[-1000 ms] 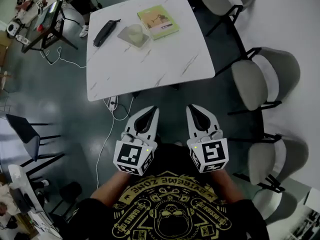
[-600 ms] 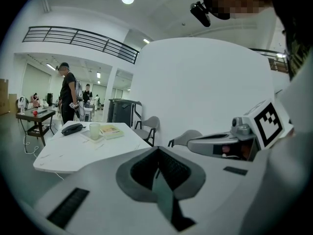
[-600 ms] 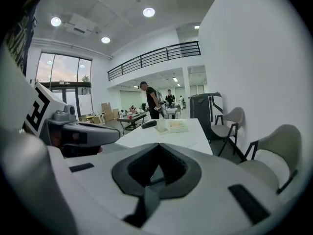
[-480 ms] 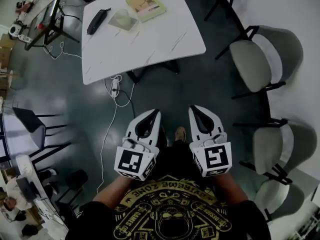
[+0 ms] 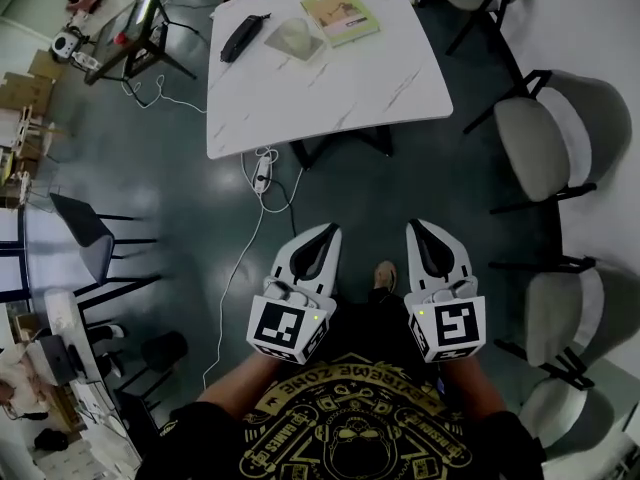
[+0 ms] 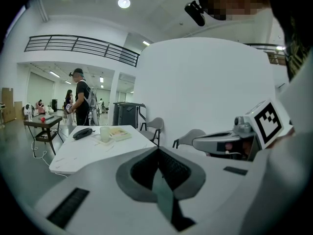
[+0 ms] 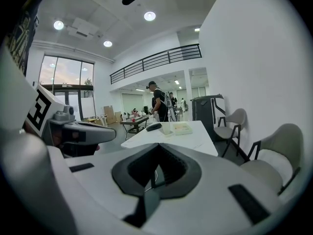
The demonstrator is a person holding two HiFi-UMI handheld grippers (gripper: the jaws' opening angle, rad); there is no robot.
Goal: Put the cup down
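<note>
A pale translucent cup (image 5: 293,38) stands on the white marble table (image 5: 330,98), far ahead of me, between a black case (image 5: 243,36) and a green book (image 5: 340,15). Both grippers hang low in front of my chest, well short of the table. The left gripper (image 5: 322,233) is shut with nothing in it, and so is the right gripper (image 5: 425,230). In the left gripper view the cup (image 6: 104,134) shows small beyond the closed left gripper (image 6: 158,151). From the right gripper view the cup (image 7: 167,128) lies beyond the closed right gripper (image 7: 157,146).
Grey chairs (image 5: 545,148) line the right side along a white wall. A power strip with a white cable (image 5: 262,173) lies on the floor under the table's near edge. A dark chair (image 5: 85,243) stands at left. People (image 6: 80,102) stand by a far table.
The table has drifted up and away in the head view, and both grippers sit lower in the frame. A foot now shows between them. Both jaws stay shut.
</note>
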